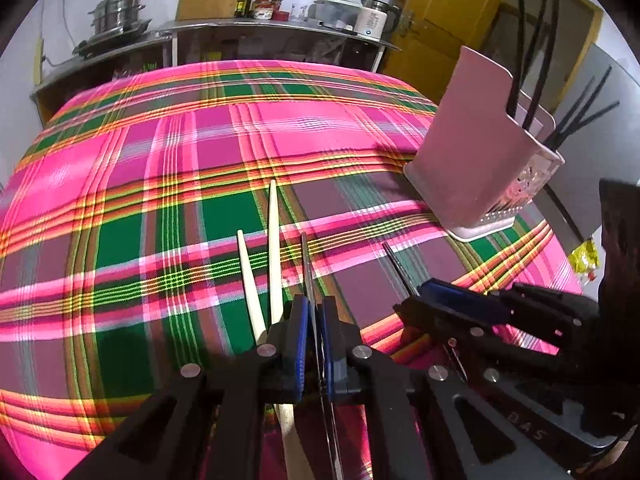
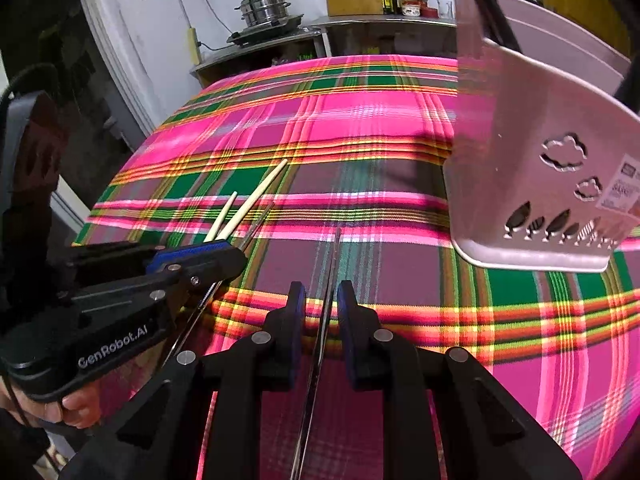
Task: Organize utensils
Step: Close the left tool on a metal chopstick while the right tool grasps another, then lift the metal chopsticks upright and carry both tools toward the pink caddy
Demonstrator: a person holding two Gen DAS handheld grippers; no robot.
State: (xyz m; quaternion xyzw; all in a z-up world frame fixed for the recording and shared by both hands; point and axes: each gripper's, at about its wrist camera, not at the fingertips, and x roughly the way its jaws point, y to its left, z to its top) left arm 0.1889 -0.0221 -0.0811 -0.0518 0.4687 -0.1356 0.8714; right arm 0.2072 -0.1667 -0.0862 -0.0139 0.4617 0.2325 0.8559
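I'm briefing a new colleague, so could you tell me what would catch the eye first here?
The bright plaid cloth fills the table. A pink holder with black chopsticks stands at its right. Nearest, the left gripper is shut on a dark chopstick, beside two pale chopsticks.

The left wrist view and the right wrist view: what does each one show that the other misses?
Only the left wrist view shows black sticks standing in the pink holder and a white kettle behind. Only the right wrist view shows the holder's cloud cut-outs and a hand on the left gripper. Both show the plaid cloth, two pale chopsticks, a dark chopstick between each gripper's fingers, and the steel pots.
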